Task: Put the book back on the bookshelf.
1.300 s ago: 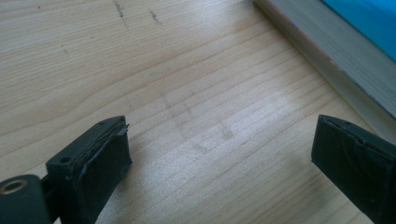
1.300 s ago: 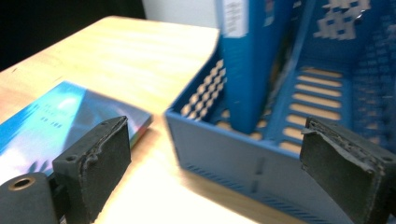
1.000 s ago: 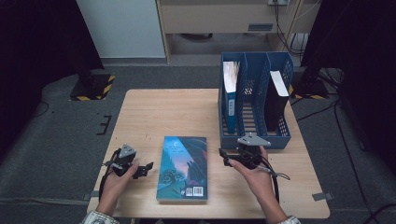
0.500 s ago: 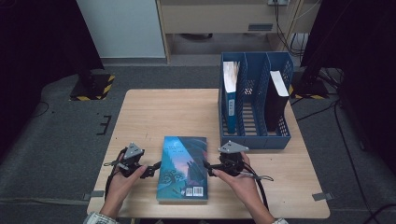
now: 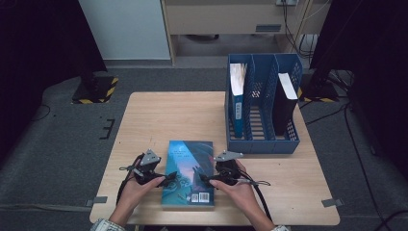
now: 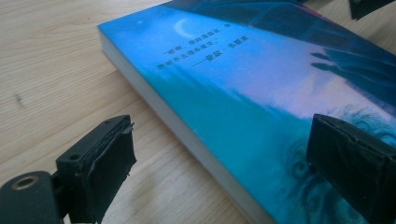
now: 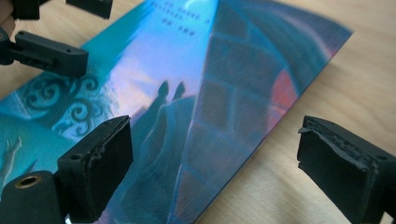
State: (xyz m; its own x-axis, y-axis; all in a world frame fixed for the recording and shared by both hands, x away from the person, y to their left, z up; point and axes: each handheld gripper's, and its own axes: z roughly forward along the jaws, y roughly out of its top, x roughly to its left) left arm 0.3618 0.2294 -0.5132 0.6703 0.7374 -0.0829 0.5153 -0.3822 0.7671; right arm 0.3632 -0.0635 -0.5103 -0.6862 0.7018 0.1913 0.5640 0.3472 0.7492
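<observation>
A book with a teal and blue cover [image 5: 188, 166] lies flat on the wooden table [image 5: 159, 120] near its front edge. My left gripper [image 5: 169, 178] is at the book's left edge and open. In the left gripper view its jaws straddle that edge [image 6: 224, 140], one over the wood and one over the cover [image 6: 261, 74]. My right gripper [image 5: 203, 179] is at the right edge, open, its jaws [image 7: 215, 140] having just opened a little wider. One is over the cover [image 7: 187, 70] and one over the table. Neither touches the book.
A blue three-slot file rack [image 5: 262, 144] stands at the table's back right. It holds an upright blue book [image 5: 236, 94] in the left slot and a black folder [image 5: 285, 103] in the right slot. Bare wood lies left of and behind the book.
Both hands have moved inward to the book from either side. The right gripper has also come down toward the table. The book has not moved.
</observation>
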